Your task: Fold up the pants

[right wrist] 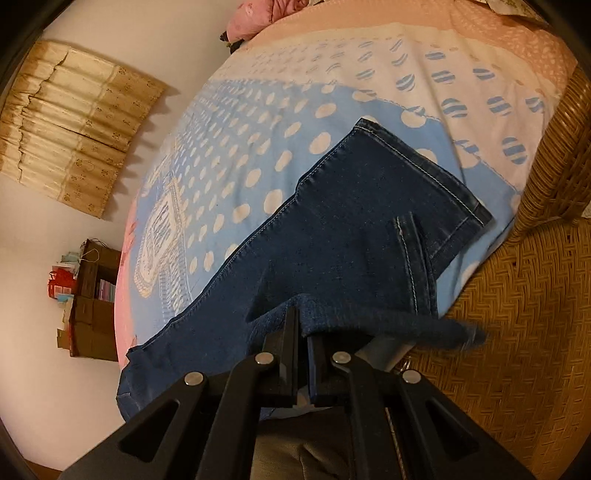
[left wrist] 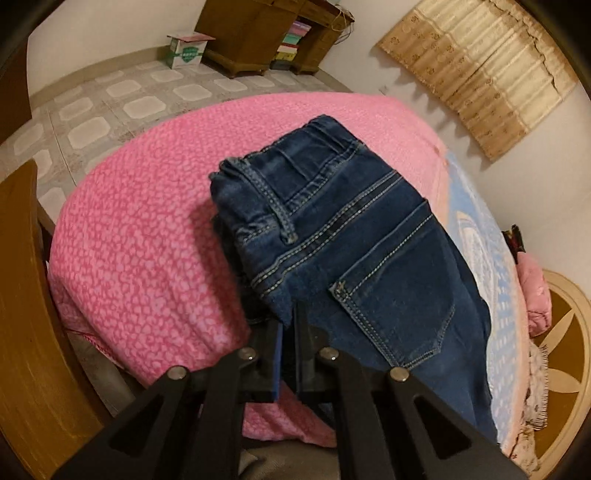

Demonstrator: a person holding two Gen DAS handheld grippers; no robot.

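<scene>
Dark blue jeans (left wrist: 354,236) lie on the bed, folded lengthwise, waistband and back pocket up in the left wrist view. My left gripper (left wrist: 290,317) is shut on the jeans' edge near the seat, over the pink blanket (left wrist: 147,229). In the right wrist view the legs of the jeans (right wrist: 351,229) stretch over the blue dotted sheet (right wrist: 240,155), hems at the far right. My right gripper (right wrist: 301,321) is shut on a raised fold of the leg's near edge.
A wooden bed frame (left wrist: 22,314) stands at the left. A woven rattan chair (right wrist: 517,314) stands right of the bed. A wooden desk (left wrist: 258,33) and a cardboard box (left wrist: 186,50) stand on the tiled floor beyond. A pink pillow (left wrist: 535,295) lies at the bed's head.
</scene>
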